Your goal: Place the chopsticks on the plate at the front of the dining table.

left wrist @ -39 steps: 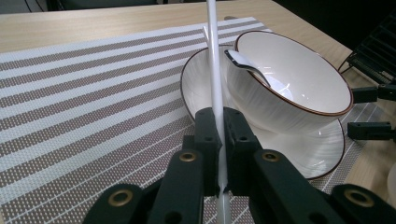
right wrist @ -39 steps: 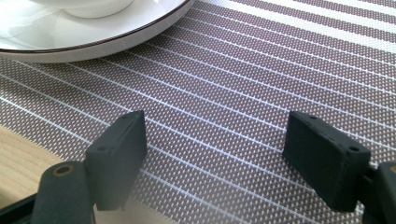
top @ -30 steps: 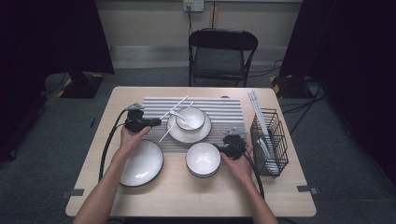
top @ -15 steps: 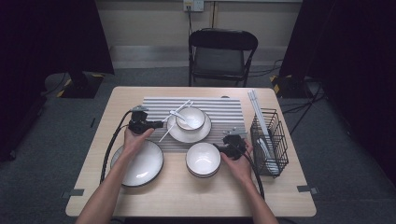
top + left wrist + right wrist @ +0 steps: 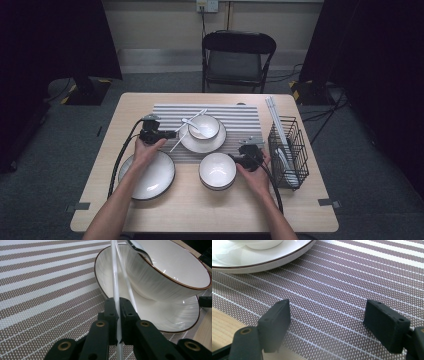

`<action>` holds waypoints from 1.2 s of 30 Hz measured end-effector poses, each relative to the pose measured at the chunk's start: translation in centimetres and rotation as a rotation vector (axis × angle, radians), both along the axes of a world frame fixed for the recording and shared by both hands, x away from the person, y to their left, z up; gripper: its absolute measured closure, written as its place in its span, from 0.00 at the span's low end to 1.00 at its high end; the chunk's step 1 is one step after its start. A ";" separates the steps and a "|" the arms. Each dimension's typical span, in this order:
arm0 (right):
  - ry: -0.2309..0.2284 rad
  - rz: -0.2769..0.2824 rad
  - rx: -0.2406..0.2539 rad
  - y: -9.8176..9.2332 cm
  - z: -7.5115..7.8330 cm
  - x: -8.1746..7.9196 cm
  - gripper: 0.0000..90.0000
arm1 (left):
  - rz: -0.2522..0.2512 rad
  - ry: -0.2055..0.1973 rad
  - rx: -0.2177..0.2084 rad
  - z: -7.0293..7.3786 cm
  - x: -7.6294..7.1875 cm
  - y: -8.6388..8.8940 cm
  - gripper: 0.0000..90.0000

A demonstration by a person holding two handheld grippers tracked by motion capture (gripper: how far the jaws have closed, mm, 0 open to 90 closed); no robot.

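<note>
The white chopstick (image 5: 115,277) is thin, smooth and straight, glossy along its length, and it runs from between the jaws of the left gripper (image 5: 118,305) up across the rim of the plate (image 5: 175,315). A second white chopstick (image 5: 126,282) lies just beside it, angling away over the plate and touching the outer wall of the bowl. The left gripper's jaws are pressed together on the first chopstick, pinching it near its lower end, just off the plate's near edge and above the striped placemat (image 5: 45,290).

The bowl (image 5: 172,270) stands on the plate; both are white with a thin dark-brown rim, and a white spoon (image 5: 138,248) rests in the bowl with its handle over the bowl's edge. In the high view the chopsticks (image 5: 187,127) slant across the left side of this plate (image 5: 202,142), and the left gripper (image 5: 167,134) sits just left of the plate.

The right gripper (image 5: 327,322) hovers low over the placemat (image 5: 352,277), near the plate's front edge (image 5: 262,265), its jaws spread wide with nothing between them. In the high view it (image 5: 237,159) lies right of the plate, just beside a second, empty white bowl (image 5: 217,171). A larger empty plate (image 5: 147,175) sits well left of that bowl, and a black wire basket (image 5: 287,150) stands to the far right of the plate.
</note>
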State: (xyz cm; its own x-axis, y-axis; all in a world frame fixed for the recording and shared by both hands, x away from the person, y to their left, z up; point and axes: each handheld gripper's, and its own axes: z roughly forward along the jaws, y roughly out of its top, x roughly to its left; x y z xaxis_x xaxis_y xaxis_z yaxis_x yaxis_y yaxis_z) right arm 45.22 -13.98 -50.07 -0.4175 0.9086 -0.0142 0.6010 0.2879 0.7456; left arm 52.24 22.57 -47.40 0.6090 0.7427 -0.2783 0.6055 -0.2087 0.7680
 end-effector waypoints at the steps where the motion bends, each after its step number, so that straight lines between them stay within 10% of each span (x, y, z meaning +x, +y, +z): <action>1: 0.000 0.000 0.000 0.0 0.0 0.0 0.23 | -0.003 0.002 0.009 -0.1 0.0 0.0 0.95; 36: 0.000 0.000 0.000 0.0 0.0 0.0 0.23 | -0.028 -0.042 -0.068 1.6 -1.0 1.6 0.88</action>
